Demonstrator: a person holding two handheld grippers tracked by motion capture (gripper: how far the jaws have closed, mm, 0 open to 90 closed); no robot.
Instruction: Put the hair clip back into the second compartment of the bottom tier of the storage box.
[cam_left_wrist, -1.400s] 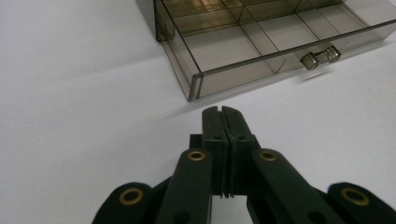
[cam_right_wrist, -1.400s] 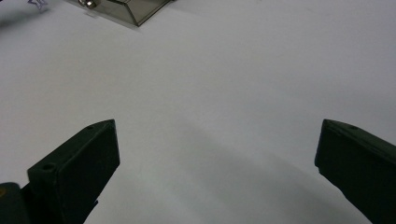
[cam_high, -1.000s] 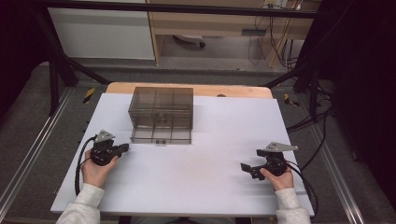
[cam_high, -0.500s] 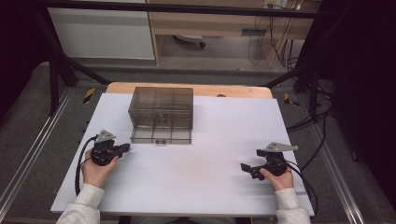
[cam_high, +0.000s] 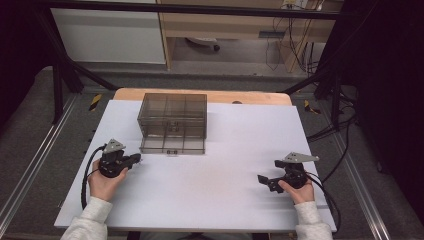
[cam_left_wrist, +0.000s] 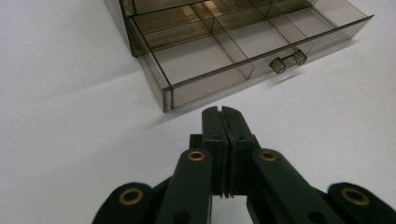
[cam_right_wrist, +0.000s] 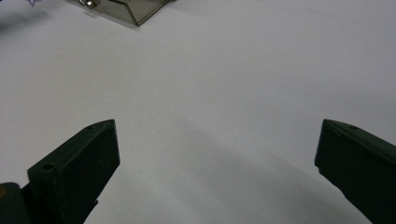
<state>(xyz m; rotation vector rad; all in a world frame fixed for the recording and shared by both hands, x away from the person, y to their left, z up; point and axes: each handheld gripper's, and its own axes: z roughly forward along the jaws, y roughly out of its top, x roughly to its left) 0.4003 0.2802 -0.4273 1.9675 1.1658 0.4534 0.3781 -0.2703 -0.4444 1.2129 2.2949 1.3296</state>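
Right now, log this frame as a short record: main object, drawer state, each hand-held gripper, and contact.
main object: smoky clear drawer box on the white table, far left of centre
drawer: bottom drawer pulled partly out, compartments look empty
left hand-held gripper: jaws shut, nothing between them, pointing at the drawer
right hand-held gripper: jaws wide open, nothing between them
contact: neither touches the box
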